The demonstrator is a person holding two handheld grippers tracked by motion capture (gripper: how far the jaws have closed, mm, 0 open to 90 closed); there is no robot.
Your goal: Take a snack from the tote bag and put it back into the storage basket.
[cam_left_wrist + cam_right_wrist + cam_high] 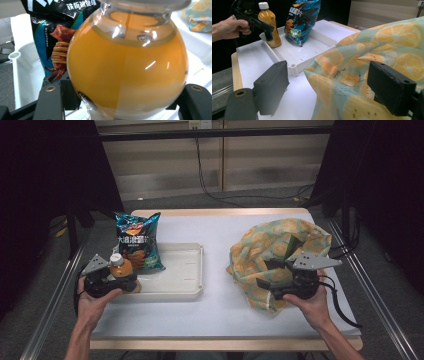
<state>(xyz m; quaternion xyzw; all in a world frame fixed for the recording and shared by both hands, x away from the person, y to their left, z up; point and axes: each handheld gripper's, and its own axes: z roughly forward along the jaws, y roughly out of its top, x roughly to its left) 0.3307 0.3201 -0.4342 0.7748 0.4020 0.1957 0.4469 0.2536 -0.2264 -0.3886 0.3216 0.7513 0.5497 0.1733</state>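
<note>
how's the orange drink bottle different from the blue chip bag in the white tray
The clear plastic bottle of orange drink is round and rigid; the blue foil chip bag is flat and crinkled. The bottle sits between the left gripper's jaws; the bag is untouched. The bottle is shorter than the bag. Both stand in the white plastic tray.

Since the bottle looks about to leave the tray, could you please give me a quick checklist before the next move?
1. Left gripper jaws around the orange bottle: ok.
2. Firm grip on the bottle: cannot tell.
3. Bottle upright, white cap on: ok.
4. Chip bag apart from the bottle: not ok, close behind.
5. Right gripper holding the lemon-print bag open: not ok, jaws open over the cloth.
6. Bag mouth open: cannot tell.
</note>
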